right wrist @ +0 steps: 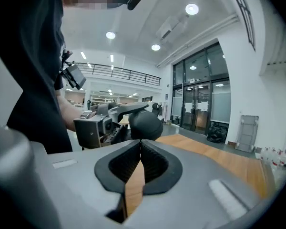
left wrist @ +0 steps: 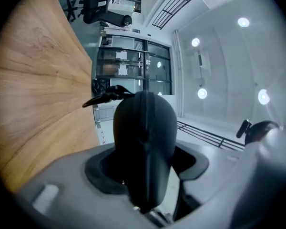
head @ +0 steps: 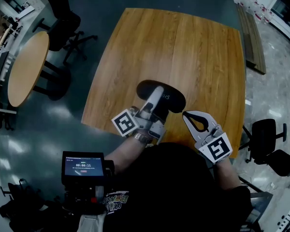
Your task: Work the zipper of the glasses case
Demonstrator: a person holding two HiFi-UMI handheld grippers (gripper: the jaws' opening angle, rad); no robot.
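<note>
L gripper (head: pixel 157 94) grips glasses case (head: pixel 173 99) over worktop (head: pixel 183 47).
L fingers wide apart, clamped on case; R gripper (head: pixel 185 113) fingers closed, empty, near it.

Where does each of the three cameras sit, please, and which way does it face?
Head view: on the person's head, looking steeply down at the wooden table, the black glasses case, left tongs and right tongs; a forearm and dark shirt show.
Left gripper view: on the left tongs, looking along jaws clamped on the glasses case; no body shows.
Right gripper view: on the right tongs, looking past shut, empty jaws at the glasses case; the person's torso shows.
Shared: all three show the glasses case.
</note>
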